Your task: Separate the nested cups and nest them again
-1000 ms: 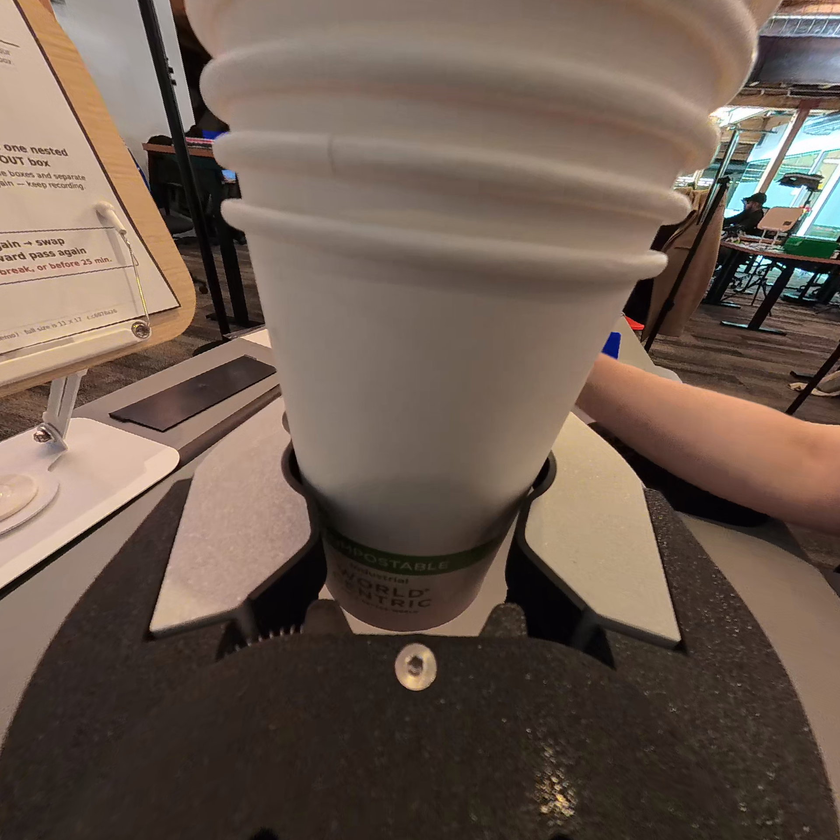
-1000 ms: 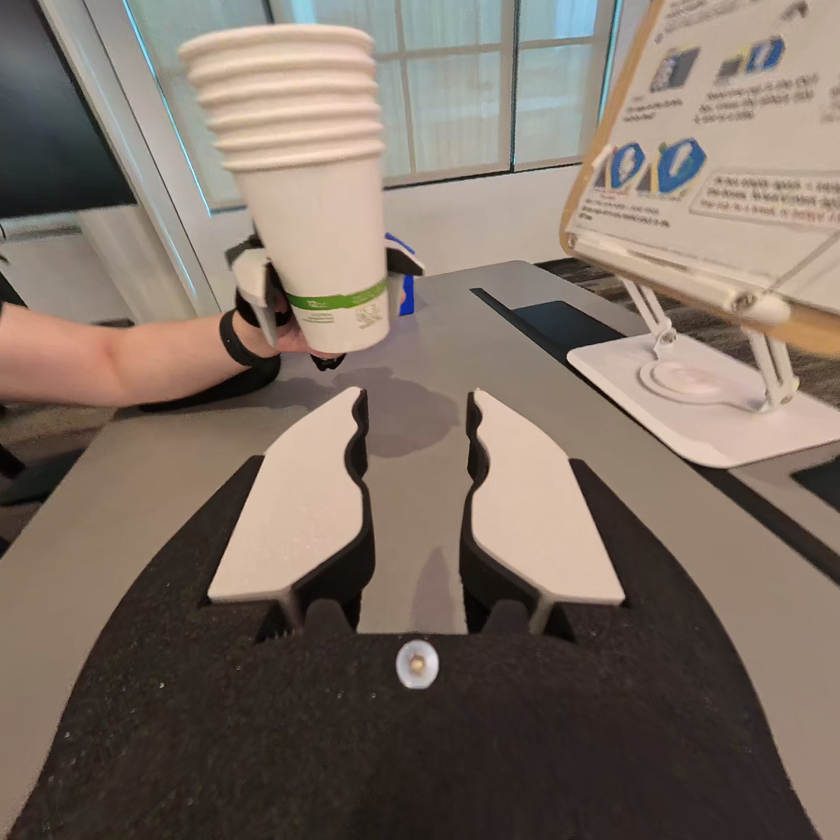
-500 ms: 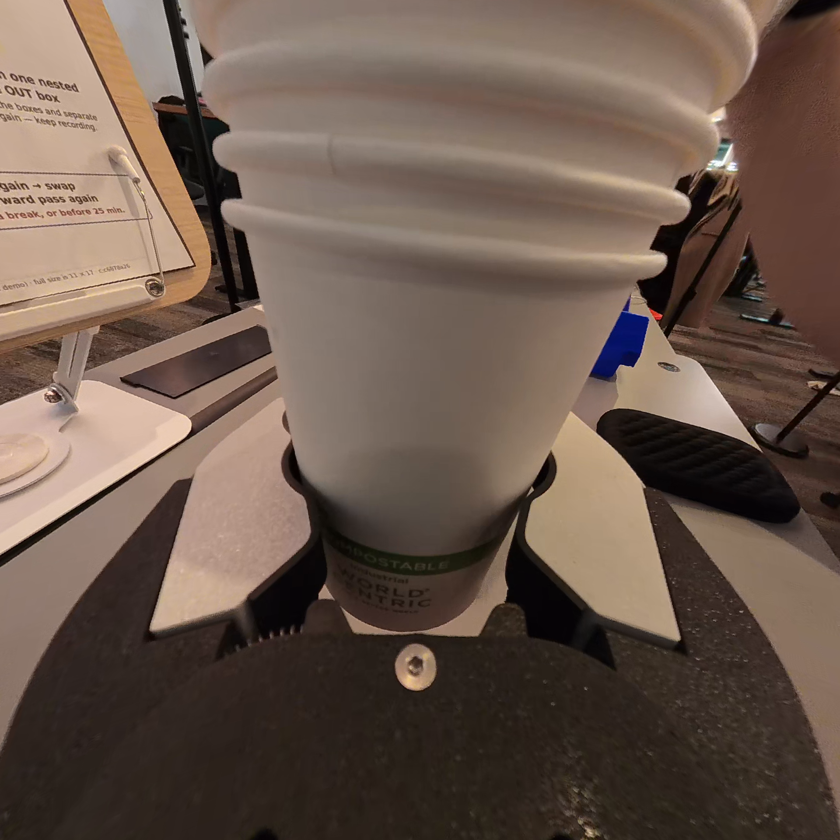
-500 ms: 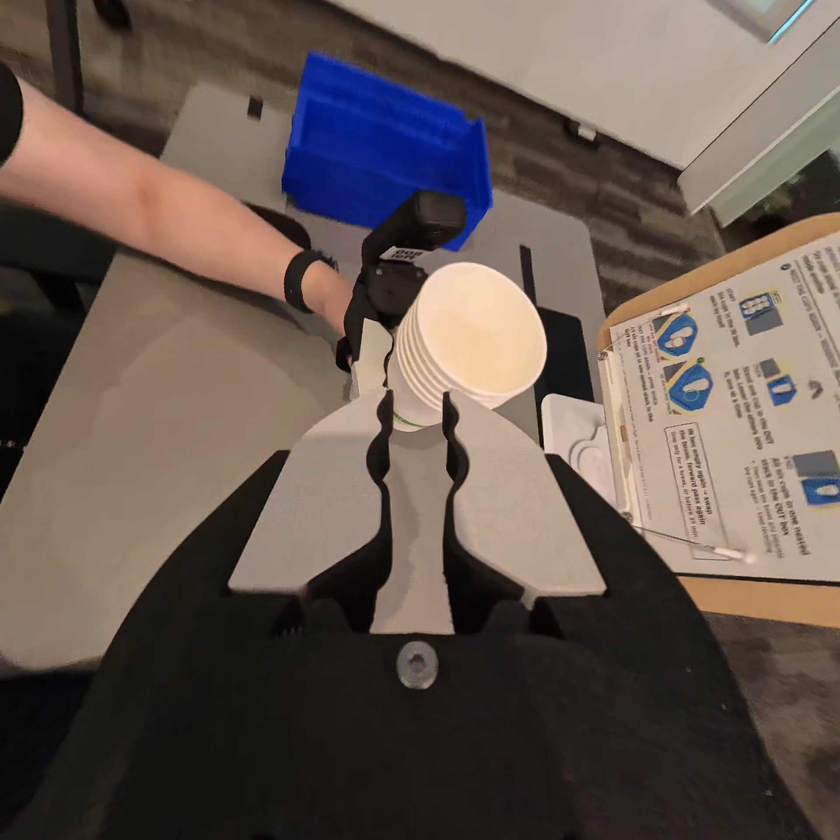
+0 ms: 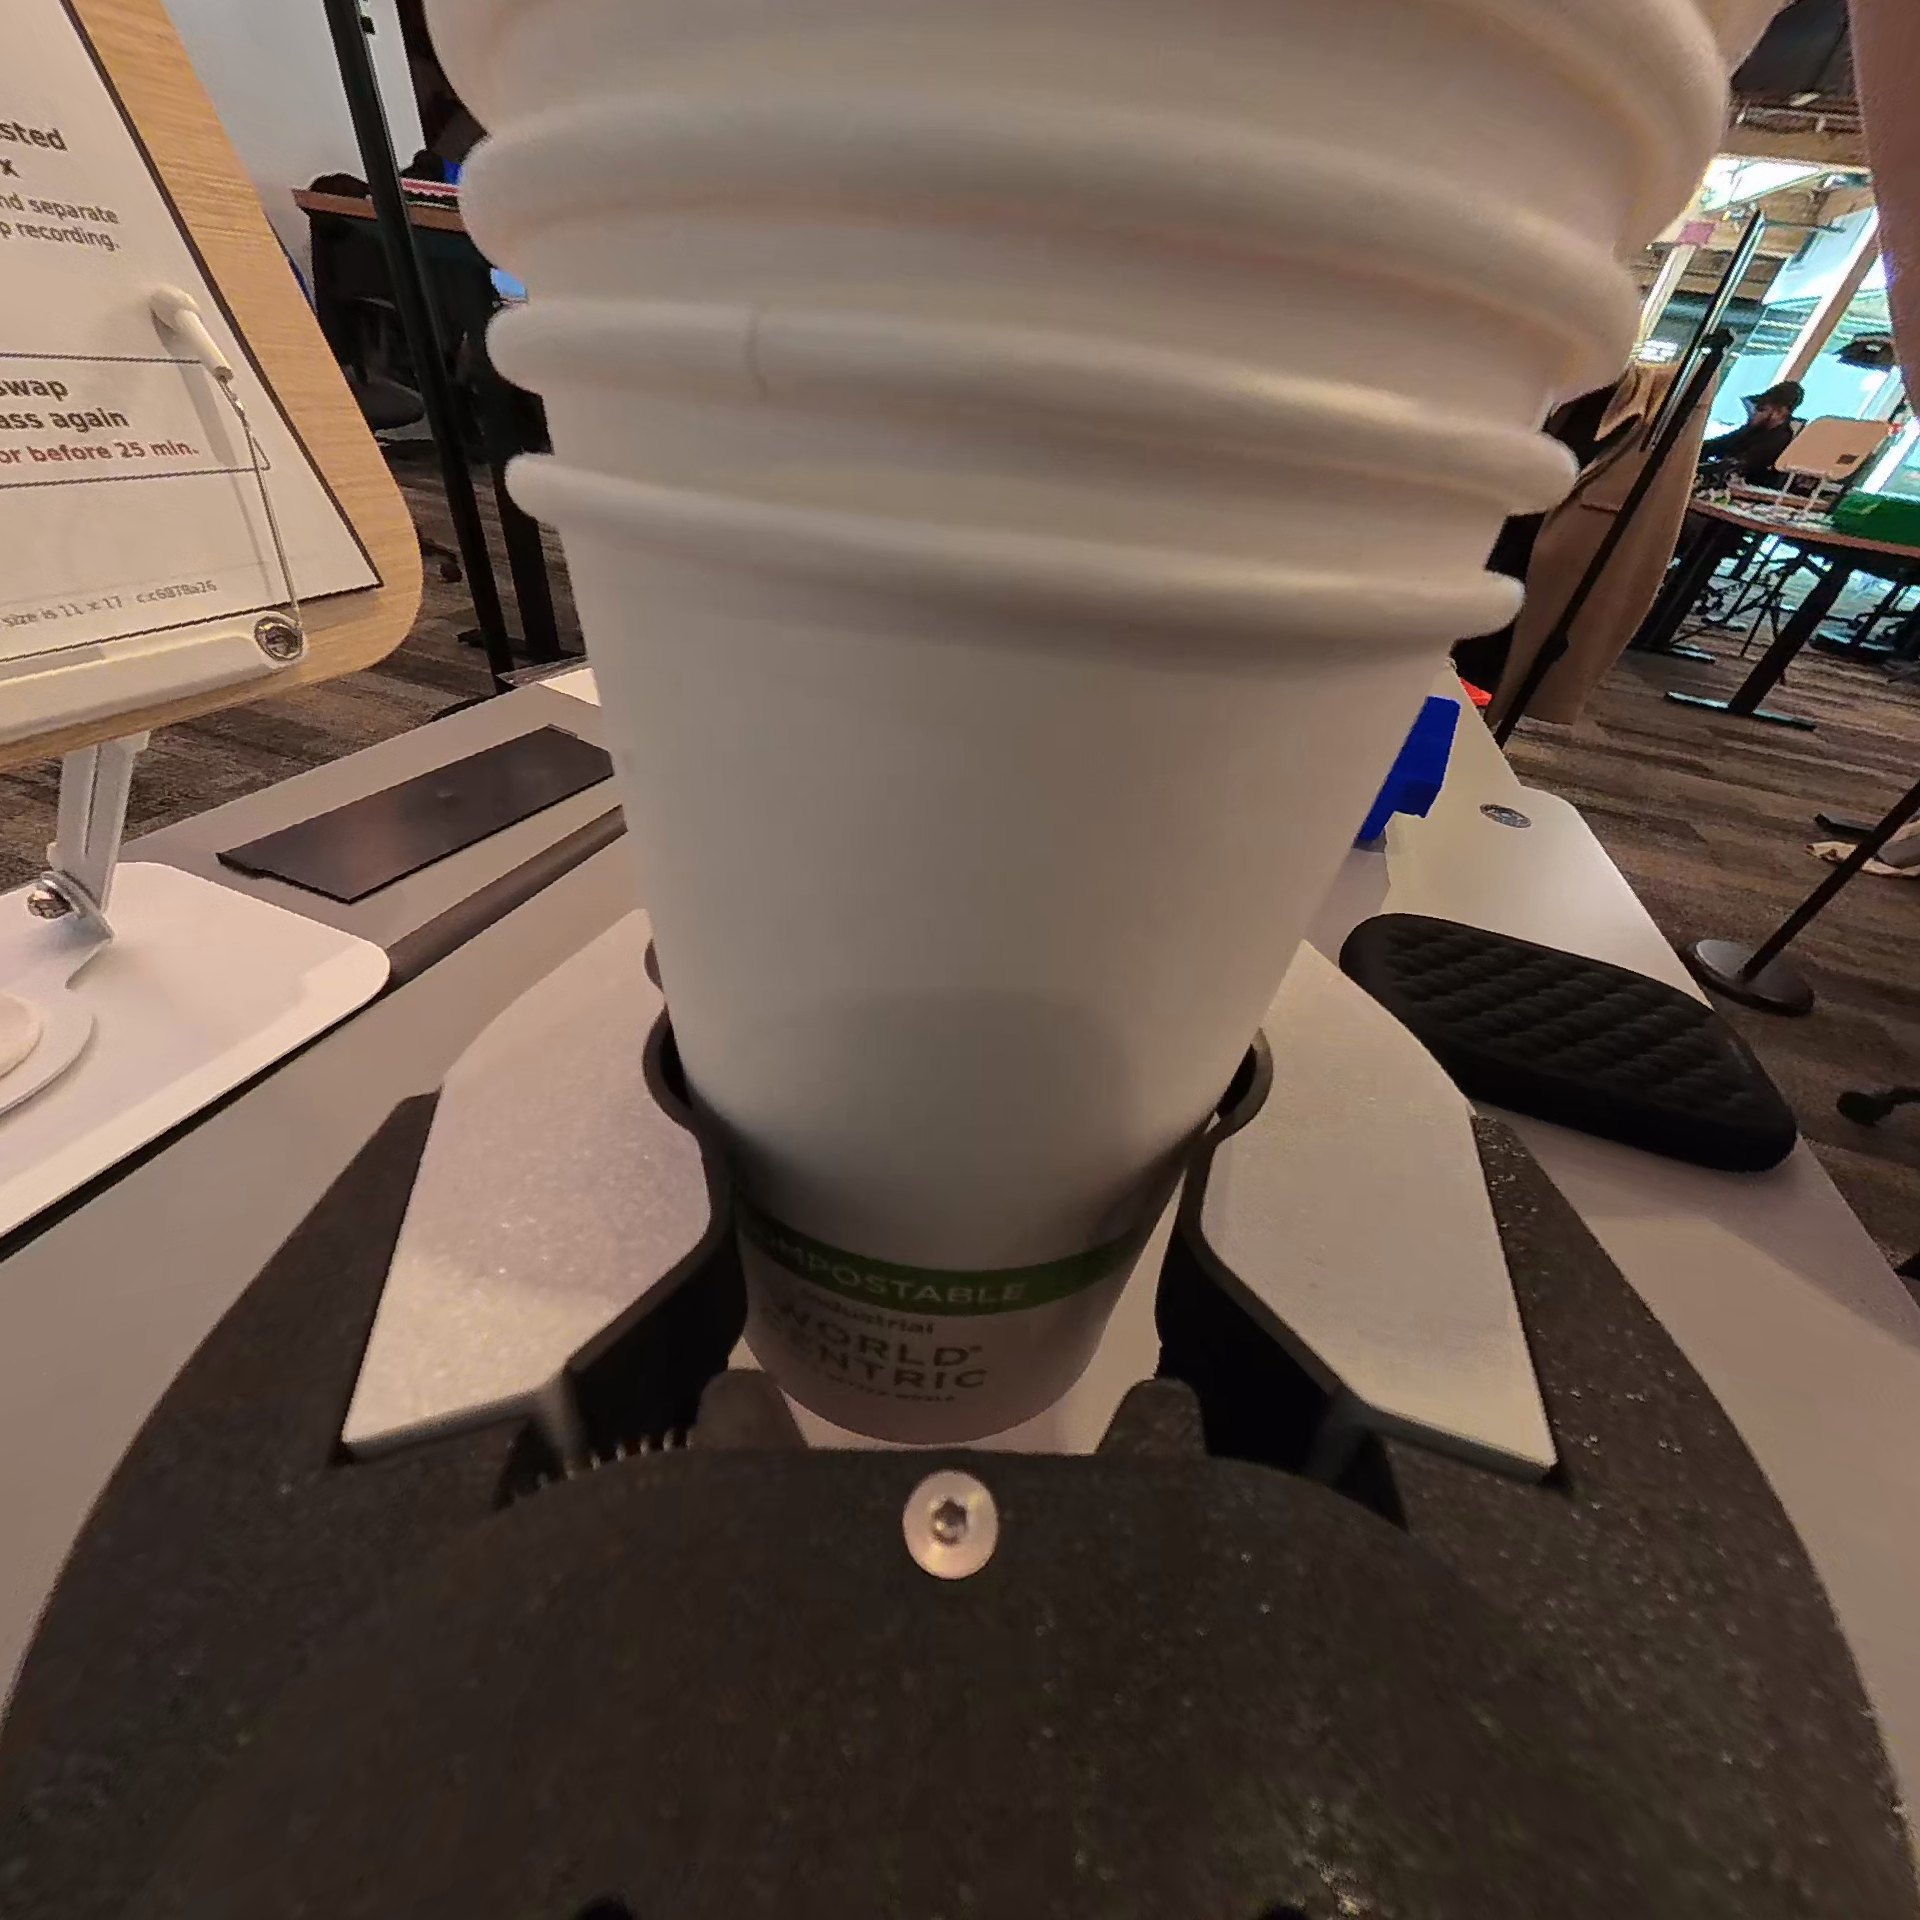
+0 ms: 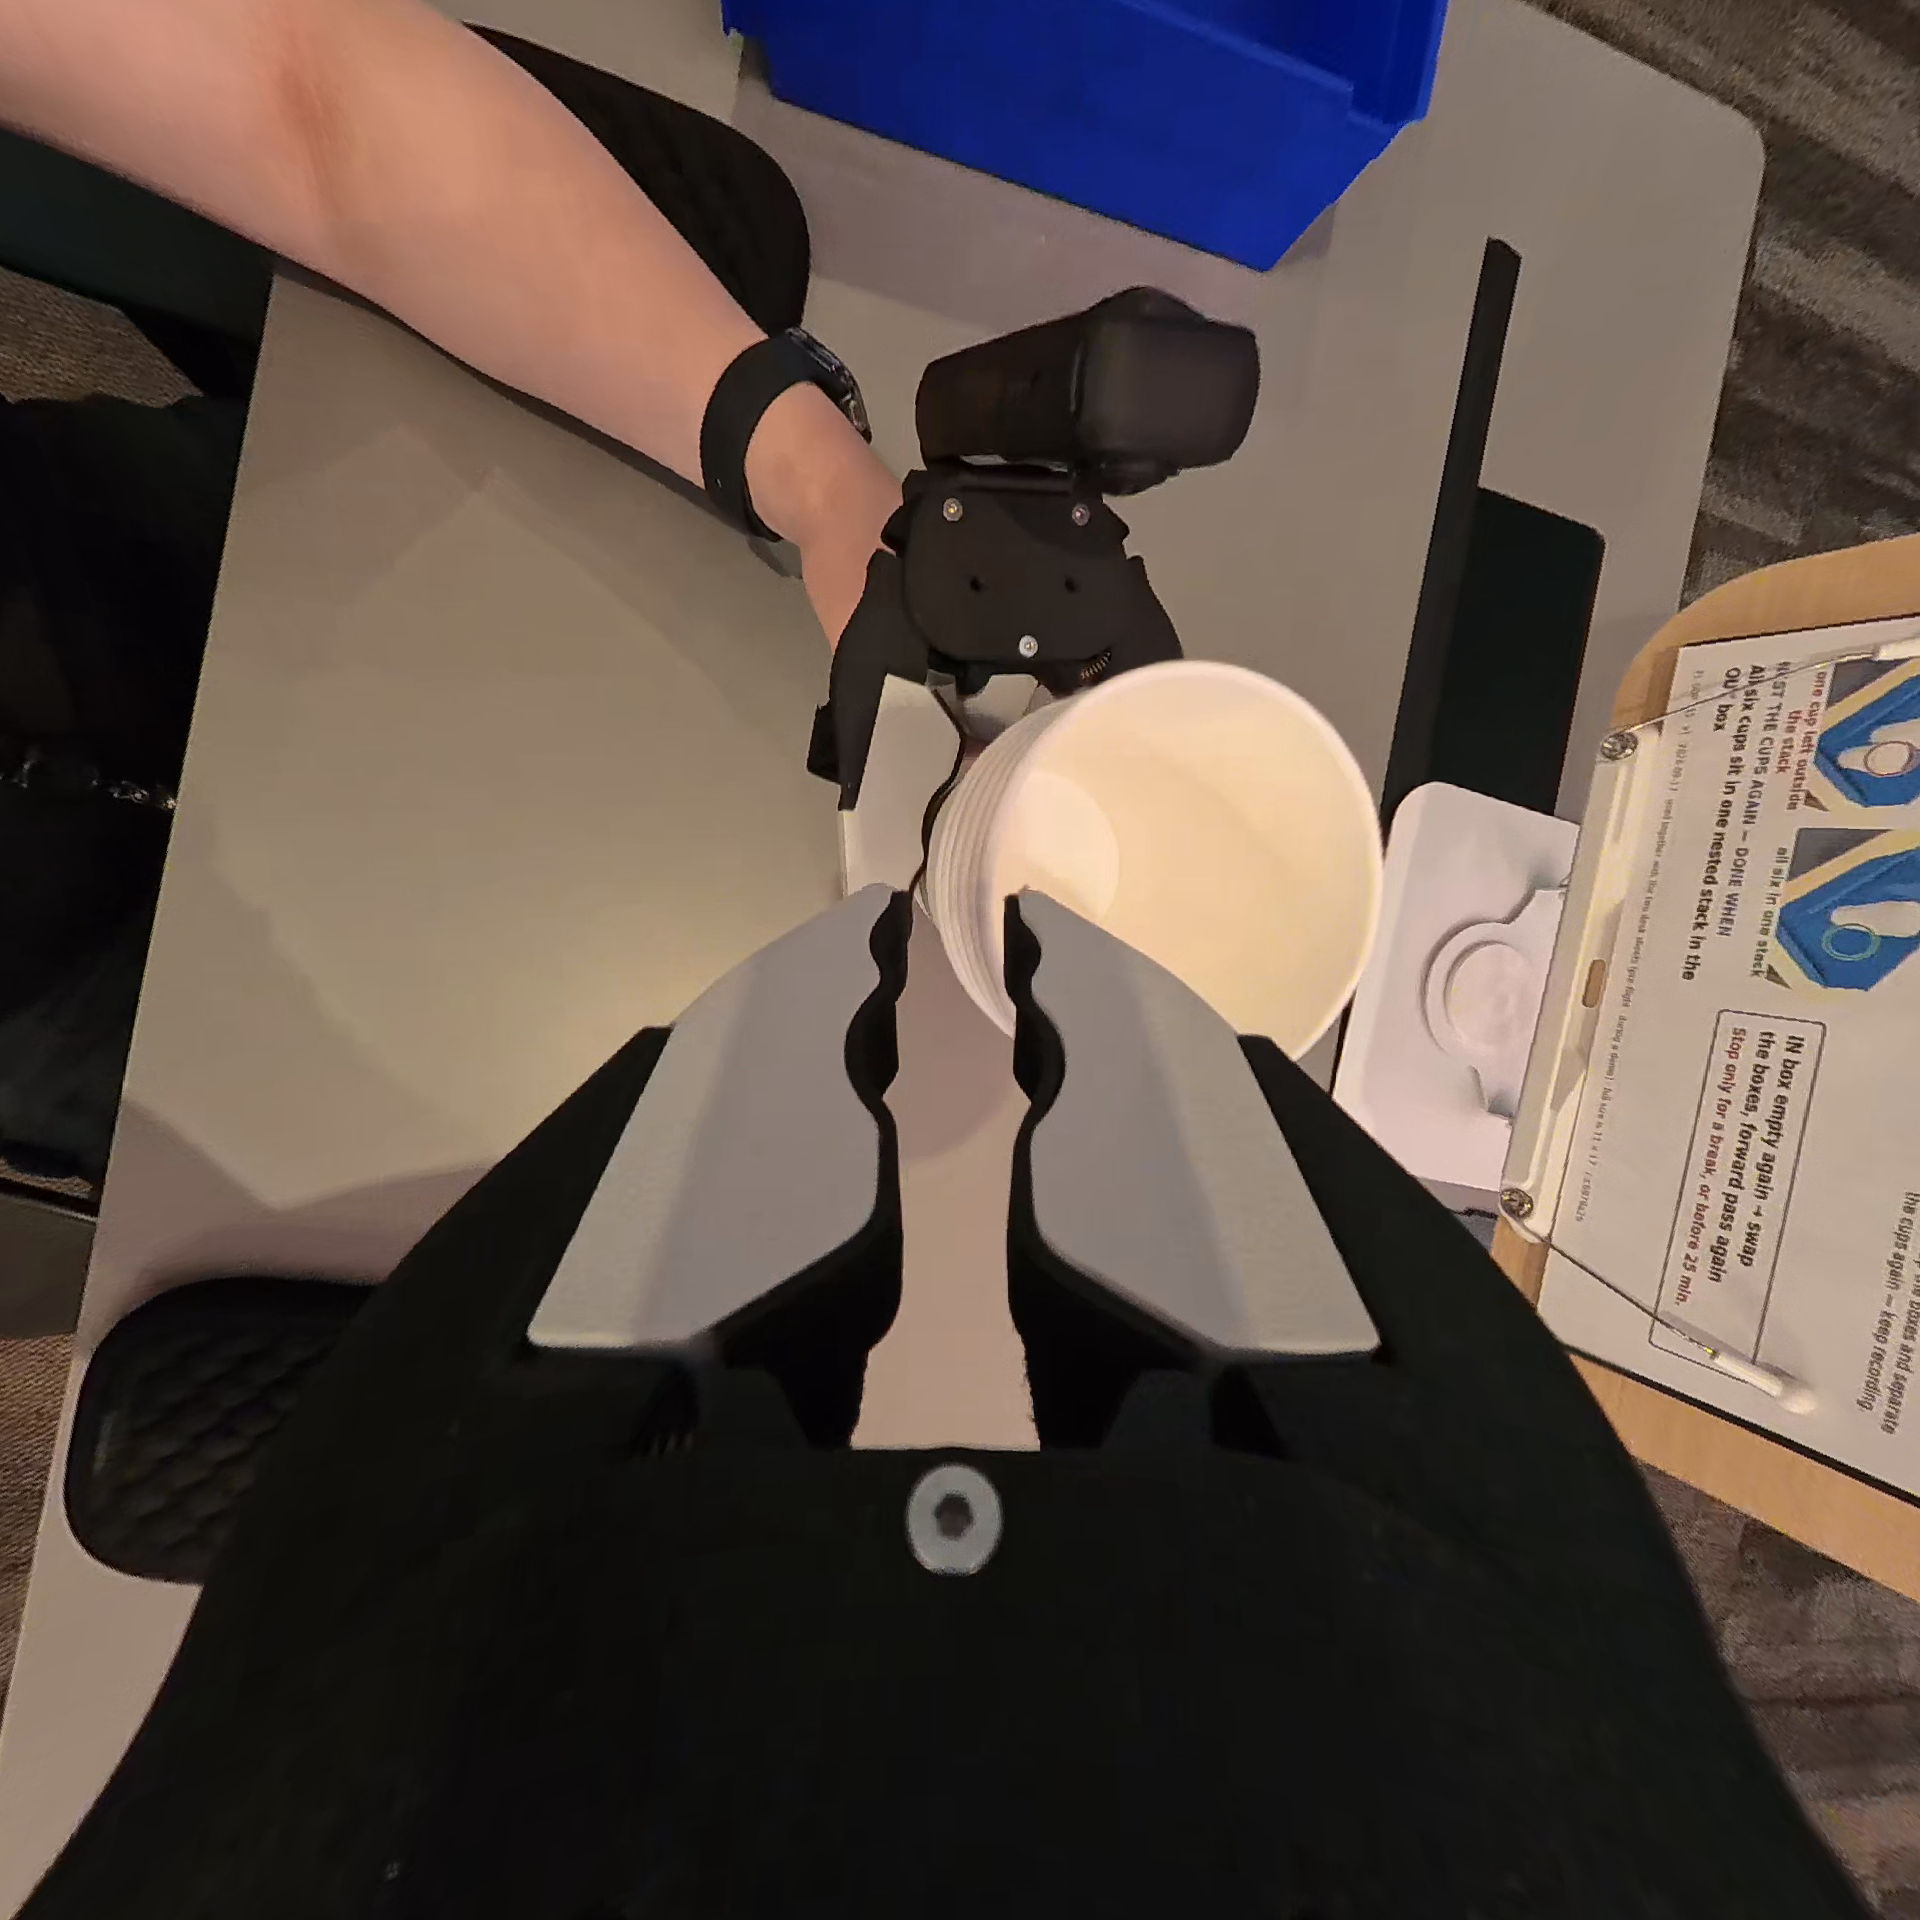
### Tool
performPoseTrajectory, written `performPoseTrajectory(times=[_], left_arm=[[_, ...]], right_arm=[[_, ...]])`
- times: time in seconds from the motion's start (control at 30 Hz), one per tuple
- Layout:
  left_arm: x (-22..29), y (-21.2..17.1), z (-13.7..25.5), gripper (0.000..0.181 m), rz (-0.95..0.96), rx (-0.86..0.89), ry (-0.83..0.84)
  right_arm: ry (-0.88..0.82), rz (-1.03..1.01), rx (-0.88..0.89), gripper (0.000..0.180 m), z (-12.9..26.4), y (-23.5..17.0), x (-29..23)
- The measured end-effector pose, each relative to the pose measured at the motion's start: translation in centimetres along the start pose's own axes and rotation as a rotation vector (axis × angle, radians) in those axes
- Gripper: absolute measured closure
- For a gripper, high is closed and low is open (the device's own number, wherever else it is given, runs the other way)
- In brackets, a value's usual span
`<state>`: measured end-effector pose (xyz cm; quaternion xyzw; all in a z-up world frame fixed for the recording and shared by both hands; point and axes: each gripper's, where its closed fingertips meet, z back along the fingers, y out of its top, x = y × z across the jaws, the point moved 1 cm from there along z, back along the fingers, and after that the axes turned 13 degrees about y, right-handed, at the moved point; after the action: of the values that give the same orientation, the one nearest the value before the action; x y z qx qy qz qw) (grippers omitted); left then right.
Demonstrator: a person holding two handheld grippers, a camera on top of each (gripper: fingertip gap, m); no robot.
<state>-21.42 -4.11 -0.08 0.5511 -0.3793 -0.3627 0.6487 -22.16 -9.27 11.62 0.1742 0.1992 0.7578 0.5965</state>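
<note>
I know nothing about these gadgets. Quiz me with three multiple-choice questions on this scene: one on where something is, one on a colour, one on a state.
1. Where is the left gripper clamped on the stack of cups?
A. top rim
B. near the bottom
C. inside the mouth

2. What colour is the bin on the table?
A. blue
B. red
C. yellow

3. The right gripper is:
A. gripping one cup
B. holding the bin
C. open, holding nothing

Answers: 1 B, its fingers close around the lowest cup's base. 2 A, plainly blue. 3 C, there is a bare gap between its fingers above the stack.
</note>
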Motion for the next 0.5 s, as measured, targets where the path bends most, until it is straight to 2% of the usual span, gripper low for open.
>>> performPoseTrajectory(times=[0.23, 0.5], left_arm=[[-0.2, 0.1, 0.0, 0.081, 0.005, -0.001, 0.002], [-0.1, 0.2, 0.0, 0.08, 0.007, 0.002, -0.001]], right_arm=[[0.001, 0.007, -0.015, 0.166, 0.1, 0.9, 0.5], [-0.008, -0.011, -0.114, 0.169, -0.5, 0.8, 1.3]])
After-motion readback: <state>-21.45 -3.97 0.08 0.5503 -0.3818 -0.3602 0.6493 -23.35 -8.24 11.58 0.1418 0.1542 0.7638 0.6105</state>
